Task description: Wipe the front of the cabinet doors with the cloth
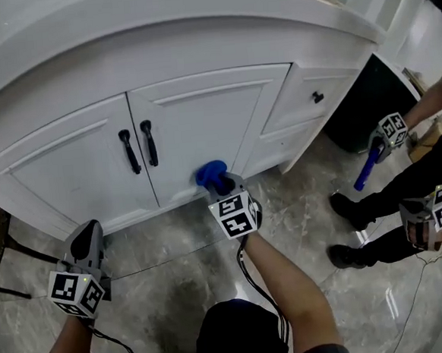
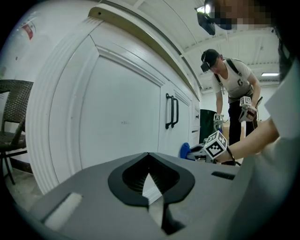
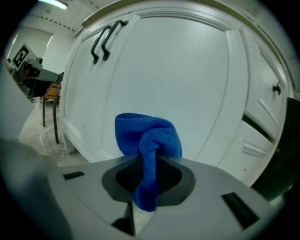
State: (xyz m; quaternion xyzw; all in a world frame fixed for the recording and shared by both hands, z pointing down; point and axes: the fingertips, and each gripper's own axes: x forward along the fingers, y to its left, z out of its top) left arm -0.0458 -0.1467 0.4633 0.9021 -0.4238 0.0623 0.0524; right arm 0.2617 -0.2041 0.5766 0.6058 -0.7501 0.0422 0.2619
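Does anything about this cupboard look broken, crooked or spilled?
Nothing stands out. Both cabinet doors sit shut and flush, with their handles upright. The blue cloth, bunched in the right tongs, is low at their front. The left tongs are shut and empty.

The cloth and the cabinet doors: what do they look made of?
Blue cloth: looks like microfibre or terry, with a fuzzy looped nap. Cabinet doors: white painted panels, probably wood or board, smooth satin sheen. Handles: black, likely metal.
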